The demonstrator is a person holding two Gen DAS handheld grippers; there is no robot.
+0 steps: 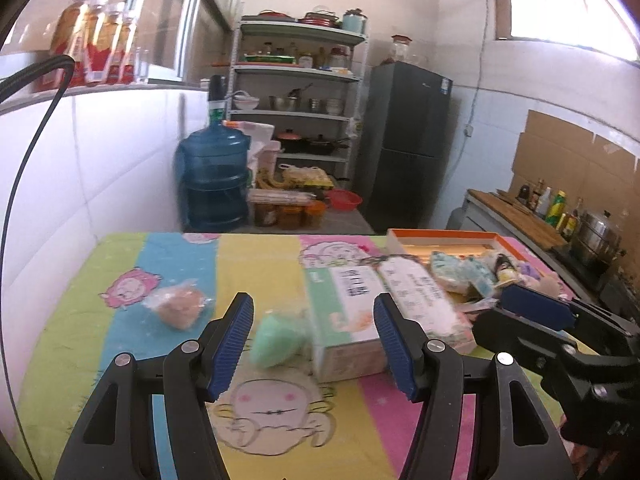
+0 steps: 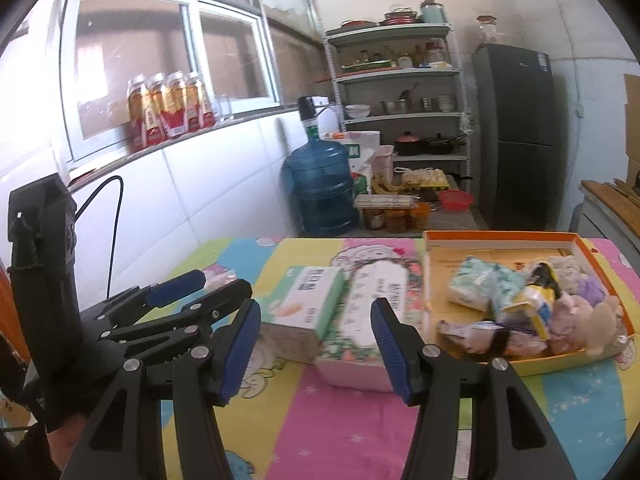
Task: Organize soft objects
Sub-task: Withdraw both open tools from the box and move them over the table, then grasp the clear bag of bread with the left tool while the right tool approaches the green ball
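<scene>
**Mei:** Nearest the lens, the left hand-held gripper (image 1: 314, 350) stood with its blue pads well apart and nothing between them. The right hand-held gripper (image 2: 316, 346) was the same: jaws parted, empty, hovering over the striped surface (image 1: 276, 424).

**Tom:** And the soft things?

**Mei:** Just beyond the left one's pads lay a green soft object in clear wrap (image 1: 276, 338). To its left, a little apart, sat a brown soft object in wrap (image 1: 178, 308). To its right, touching or nearly so, lay two tissue packs (image 2: 344, 308) side by side. Past those, at the far right of the surface, stood the orange tray (image 2: 500, 236), already holding a plush toy (image 2: 580, 320) and several soft packets.

**Tom:** So the step in hand?

**Mei:** I judged it as reaching for a loose item to carry to the tray, most likely the green one, since it sat in line with the left jaws. Both views were blurred, so I couldn't tell exactly how close the pads were.

**Tom:** How should it have been done well?

**Mei:** Straddle the bundle squarely, one pad on each side, and close gently on the body, not just the slippery film. Keep clear of the tissue pack beside it. The right gripper hung close by, so the two needed room to avoid a knock.
</scene>
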